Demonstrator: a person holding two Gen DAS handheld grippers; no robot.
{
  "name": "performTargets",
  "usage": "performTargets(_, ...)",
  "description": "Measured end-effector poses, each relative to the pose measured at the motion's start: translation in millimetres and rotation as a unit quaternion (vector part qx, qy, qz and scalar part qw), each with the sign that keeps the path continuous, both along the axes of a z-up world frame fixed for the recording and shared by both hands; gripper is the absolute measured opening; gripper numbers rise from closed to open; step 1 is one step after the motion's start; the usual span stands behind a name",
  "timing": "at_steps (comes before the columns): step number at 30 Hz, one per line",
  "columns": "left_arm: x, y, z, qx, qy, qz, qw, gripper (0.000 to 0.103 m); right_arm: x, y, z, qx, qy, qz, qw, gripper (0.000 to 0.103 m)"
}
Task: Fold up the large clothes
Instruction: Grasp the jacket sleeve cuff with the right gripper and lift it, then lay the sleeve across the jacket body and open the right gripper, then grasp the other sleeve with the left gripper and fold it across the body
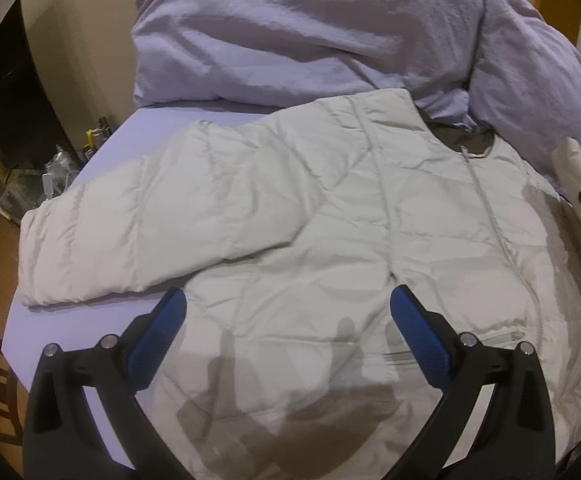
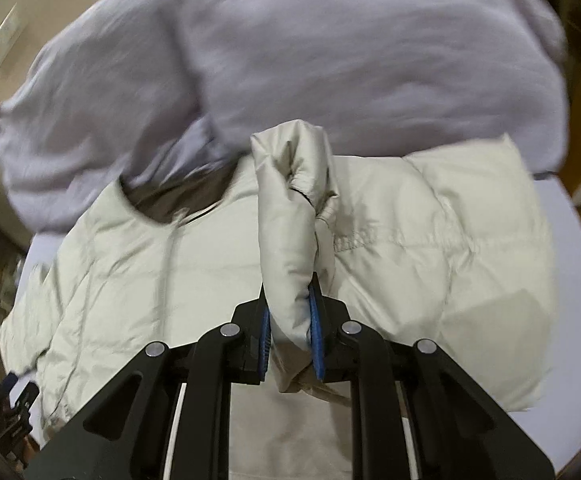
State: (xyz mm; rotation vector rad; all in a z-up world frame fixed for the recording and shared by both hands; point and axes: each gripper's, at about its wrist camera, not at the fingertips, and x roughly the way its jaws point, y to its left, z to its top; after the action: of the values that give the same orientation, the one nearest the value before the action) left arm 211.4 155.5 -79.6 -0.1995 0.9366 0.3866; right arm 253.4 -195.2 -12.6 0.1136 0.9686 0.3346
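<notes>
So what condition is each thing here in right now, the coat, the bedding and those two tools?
Puffer jacket: spread front-up on the bed, zipped, not yet folded.
Left sleeve: lying flat, stretched out to the side.
Right sleeve: lifted off the jacket, pinched at its cuff end.
Left tool: open, empty, above the jacket's lower part.
Right tool: shut on the right sleeve.
Duvet: rumpled, bunched beyond the collar.
Bedsheet: smooth.

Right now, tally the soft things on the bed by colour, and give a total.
Cream-white: 1, the puffer jacket, its sleeve pinched in the right tool.
Lavender: 3, the duvet, the pillow and the bed sheet.
Total: 4.
</notes>
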Motion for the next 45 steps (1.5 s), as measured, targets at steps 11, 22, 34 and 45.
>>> performTargets(11, -10, 28, -4, 0.003, 0.002, 0.033, 0.9994, 0.101, -14, 113, -13, -0.001, 0.023, 0.095, 0.995, 0.017)
performTargets(22, -19, 61, -8, 0.002, 0.002, 0.077, 0.9970, 0.101, -23, 165, -26, -0.034, 0.031, 0.163, 0.986, 0.049)
performTargets(34, -31, 108, -10, -0.002, -0.005, 0.134, 0.9909, 0.101, 7, 141, -19, -0.058, 0.003, 0.093, 0.994, 0.065)
performTargets(45, -71, 188, -13, -0.025, -0.021, 0.226, 0.9736, 0.101, 2, 155, -44, -0.095, 0.023, 0.106, 0.990, 0.078)
